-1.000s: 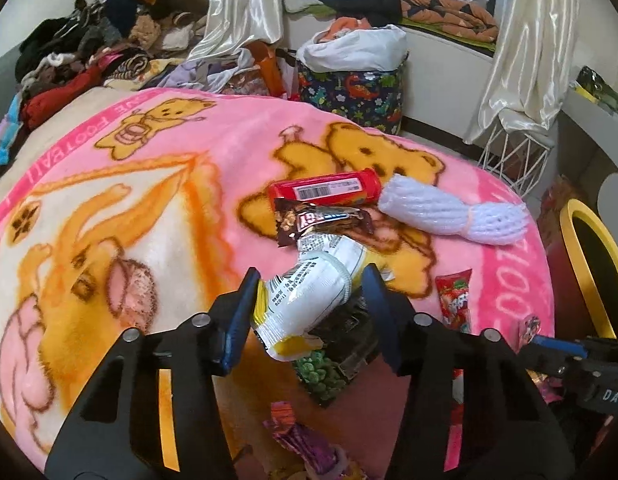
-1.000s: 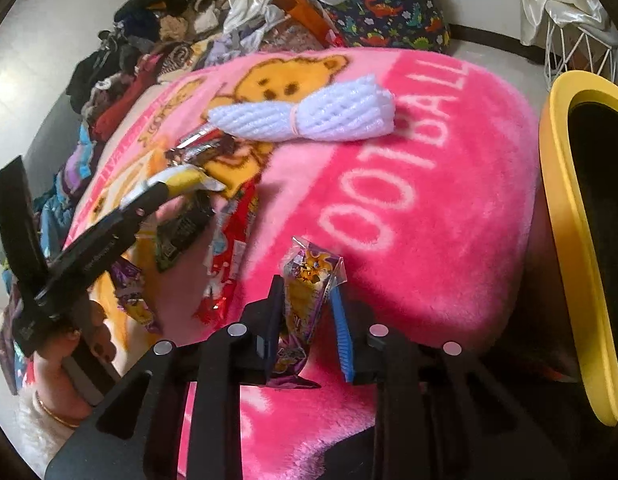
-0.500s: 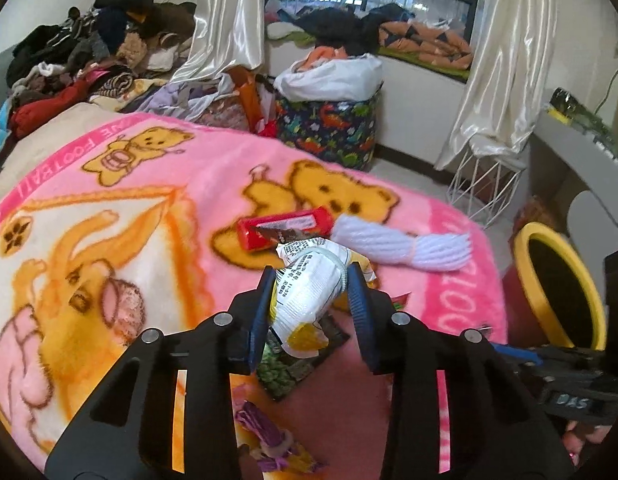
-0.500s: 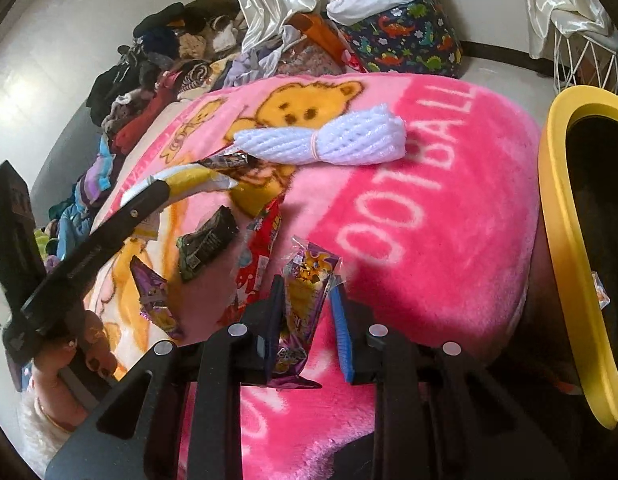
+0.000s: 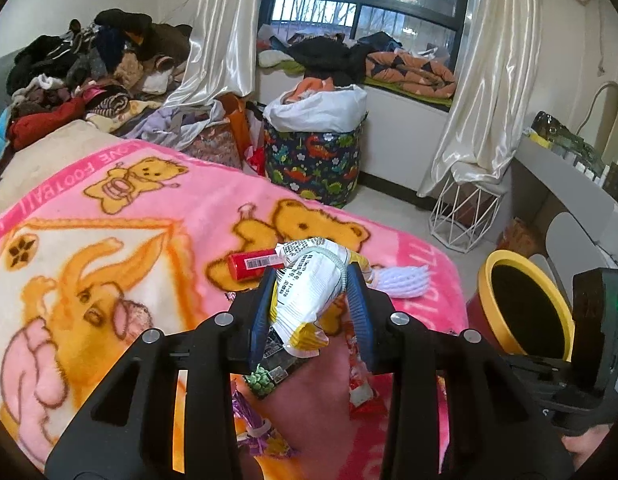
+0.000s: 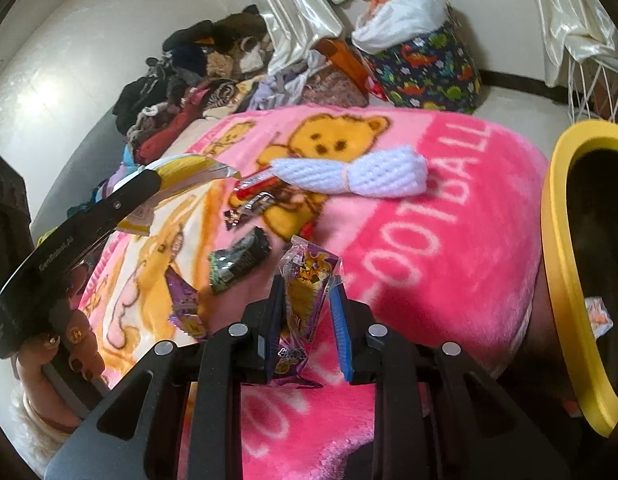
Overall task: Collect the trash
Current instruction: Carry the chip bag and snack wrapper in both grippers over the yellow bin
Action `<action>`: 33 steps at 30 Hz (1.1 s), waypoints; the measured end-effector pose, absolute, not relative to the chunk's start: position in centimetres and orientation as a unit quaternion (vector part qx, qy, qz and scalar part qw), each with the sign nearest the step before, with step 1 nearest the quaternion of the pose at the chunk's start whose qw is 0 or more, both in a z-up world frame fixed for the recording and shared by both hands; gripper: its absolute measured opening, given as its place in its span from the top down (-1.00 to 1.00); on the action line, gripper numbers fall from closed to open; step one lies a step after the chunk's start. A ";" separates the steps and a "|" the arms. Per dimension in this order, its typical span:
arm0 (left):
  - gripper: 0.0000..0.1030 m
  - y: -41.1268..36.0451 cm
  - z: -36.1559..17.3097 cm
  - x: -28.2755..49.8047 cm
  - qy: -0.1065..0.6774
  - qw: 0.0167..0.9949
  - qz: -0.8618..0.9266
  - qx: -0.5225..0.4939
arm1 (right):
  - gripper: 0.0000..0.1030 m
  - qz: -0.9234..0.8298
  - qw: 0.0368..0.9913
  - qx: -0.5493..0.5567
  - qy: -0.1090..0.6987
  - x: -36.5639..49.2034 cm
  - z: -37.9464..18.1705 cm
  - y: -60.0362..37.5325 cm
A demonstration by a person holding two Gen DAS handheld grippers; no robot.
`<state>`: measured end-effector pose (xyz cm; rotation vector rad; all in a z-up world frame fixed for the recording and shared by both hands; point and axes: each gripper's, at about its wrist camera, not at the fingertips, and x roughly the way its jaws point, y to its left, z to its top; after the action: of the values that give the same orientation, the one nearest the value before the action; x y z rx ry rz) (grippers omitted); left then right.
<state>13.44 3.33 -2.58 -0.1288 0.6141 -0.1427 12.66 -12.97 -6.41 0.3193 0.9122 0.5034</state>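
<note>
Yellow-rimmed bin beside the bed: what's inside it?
In the right wrist view, the yellow-rimmed bin holds a pale crumpled wrapper against its near wall. The rest of the interior is dark, and the bottom cannot be seen.

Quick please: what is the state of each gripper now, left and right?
Left gripper: its fingers have just been closing, now shut on the white and yellow snack bag.
Right gripper: shut on the purple candy wrapper.

White-yellow wrapper (image 5: 309, 292) and purple wrapper (image 6: 307, 284) clamped above blanket litter.
</note>
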 end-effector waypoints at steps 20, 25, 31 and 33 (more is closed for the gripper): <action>0.45 -0.2 -0.3 11.9 0.282 0.953 -0.096 -0.049 | 0.57 0.246 0.885 0.138 0.371 10.9 -2.0 -14.8; 0.45 -1.6 -0.1 11.7 0.280 0.953 -0.109 -0.039 | 0.57 0.235 0.892 0.143 0.359 10.8 -1.3 -16.2; 0.46 -3.1 0.0 11.5 0.279 0.952 -0.123 -0.030 | 0.57 0.221 0.900 0.148 0.346 10.6 -0.5 -17.8; 0.46 -3.5 0.1 11.5 0.279 0.951 -0.127 -0.027 | 0.57 0.217 0.902 0.150 0.342 10.6 -0.3 -18.4</action>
<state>11.54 -3.47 0.08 -0.0553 0.5679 -0.2574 10.58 -18.36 -0.25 0.3109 0.7076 0.4487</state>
